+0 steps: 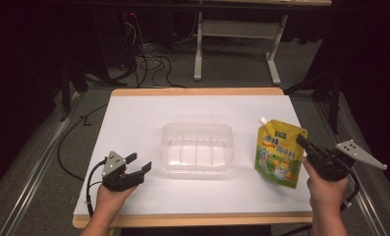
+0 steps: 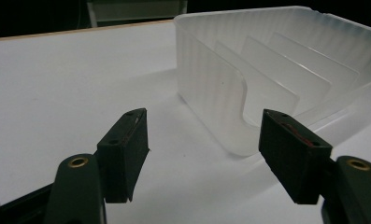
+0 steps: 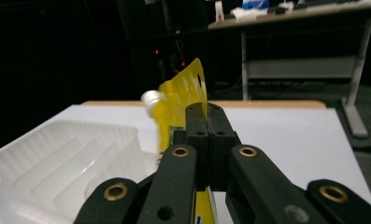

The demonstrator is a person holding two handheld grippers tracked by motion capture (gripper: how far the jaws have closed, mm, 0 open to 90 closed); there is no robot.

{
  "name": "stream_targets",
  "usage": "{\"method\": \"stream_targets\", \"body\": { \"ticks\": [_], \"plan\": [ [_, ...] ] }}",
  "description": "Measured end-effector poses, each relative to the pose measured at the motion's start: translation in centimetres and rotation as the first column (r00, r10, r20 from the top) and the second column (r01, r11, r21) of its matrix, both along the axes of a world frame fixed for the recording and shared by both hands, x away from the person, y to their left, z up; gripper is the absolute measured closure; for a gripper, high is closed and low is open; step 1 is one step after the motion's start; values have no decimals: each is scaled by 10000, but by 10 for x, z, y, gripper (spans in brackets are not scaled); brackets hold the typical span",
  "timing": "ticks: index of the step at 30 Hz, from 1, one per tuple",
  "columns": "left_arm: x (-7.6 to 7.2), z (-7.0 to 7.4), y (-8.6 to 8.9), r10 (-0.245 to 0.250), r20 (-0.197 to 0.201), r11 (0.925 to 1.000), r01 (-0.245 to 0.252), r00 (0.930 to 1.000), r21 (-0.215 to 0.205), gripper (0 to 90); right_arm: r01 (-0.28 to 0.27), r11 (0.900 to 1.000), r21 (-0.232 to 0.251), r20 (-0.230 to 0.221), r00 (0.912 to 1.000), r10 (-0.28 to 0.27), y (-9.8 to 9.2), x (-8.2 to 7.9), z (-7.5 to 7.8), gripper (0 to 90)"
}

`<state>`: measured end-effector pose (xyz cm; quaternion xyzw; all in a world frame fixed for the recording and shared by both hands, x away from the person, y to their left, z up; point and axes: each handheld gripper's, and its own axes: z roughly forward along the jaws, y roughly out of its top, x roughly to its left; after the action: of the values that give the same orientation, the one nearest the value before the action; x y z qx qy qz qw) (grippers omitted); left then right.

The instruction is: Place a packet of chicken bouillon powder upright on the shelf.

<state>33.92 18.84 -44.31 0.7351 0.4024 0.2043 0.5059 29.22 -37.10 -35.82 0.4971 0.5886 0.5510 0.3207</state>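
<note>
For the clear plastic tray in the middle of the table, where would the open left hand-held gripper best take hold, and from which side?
Grip the tray by its near-left wall, coming in from the left where the left hand-held gripper sits open. That thin upright wall should fit between the jaws, one inside, one outside; the ribbed floor gives no edge.

— Can you read anything from here?
— Only the yellow pouch (image 1: 280, 152): it carries printed characters and a small green label near its top, all too small to make out.
</note>
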Motion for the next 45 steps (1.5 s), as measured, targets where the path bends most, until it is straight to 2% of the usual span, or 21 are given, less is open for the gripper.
{"method": "stream_targets", "body": {
  "ticks": [3, 5, 6, 10, 15, 18, 22, 25, 26, 31, 34, 37, 41, 45],
  "plan": [
    [-7, 1, 8, 275, 97, 9996, -276, 9996, 34, 348, 99, 9998, -184, 450, 9989, -90, 3, 7, 3, 900],
    [-8, 1, 9, 353, 119, 9994, -353, 9993, 12, 357, 122, 9997, -229, 506, 9987, -110, 4, 10, 3, 900],
    [-10, 1, 11, 512, 71, 9986, -511, 9987, -138, 365, 195, 9986, -500, 469, 9988, -171, 5, 14, -1, 900],
    [-9, 5, 9, 528, 249, 9985, -524, 9983, -149, 382, 179, 9994, -281, 618, 9980, -161, 3, 7, -6, 900],
    [-3, 5, 1, 551, 317, 9985, -551, 9980, -26, 386, 278, 9977, -625, 605, 9979, -240, 3, -5, -9, 900],
    [0, 5, -5, 376, 318, 9992, -380, 9988, 131, 378, 410, 9974, -600, 491, 9981, -381, 1, -13, -12, 893],
    [4, 5, -10, 337, 274, 9994, -337, 9991, 13, 378, 510, 9959, -751, 347, 9982, -485, 0, -23, -17, 872],
    [9, 5, -13, 543, 176, 9985, -544, 9984, 31, 382, 660, 9920, -1078, 236, 9977, -638, 1, -28, -19, 868],
    [10, 5, -13, 601, 124, 9982, -600, 9981, -77, 380, 672, 9908, -1172, 191, 9977, -654, 2, -29, -20, 866],
    [16, 3, -12, 804, -22, 9967, -804, 9968, -125, 394, 729, 9887, -1308, 28, 9973, -732, 4, -31, -23, 843],
    [16, 1, -14, 956, 34, 9954, -956, 9954, 36, 468, 681, 9875, -1425, -129, 9974, -706, 6, -30, -27, 829],
    [19, 0, -16, 868, -40, 9962, -868, 9962, 35, 564, 593, 9875, -1460, -202, 9978, -629, 7, -28, -29, 818],
    [25, -3, -23, 996, -148, 9934, -986, 9949, 586, 686, 543, 9875, -1482, -304, 9978, -594, 9, -28, -32, 801],
    [28, -3, -27, 1010, -164, 9924, -996, 9948, 720, 750, 547, 9871, -1504, -545, 9965, -635, 10, -26, -36, 771]
  ]
}}
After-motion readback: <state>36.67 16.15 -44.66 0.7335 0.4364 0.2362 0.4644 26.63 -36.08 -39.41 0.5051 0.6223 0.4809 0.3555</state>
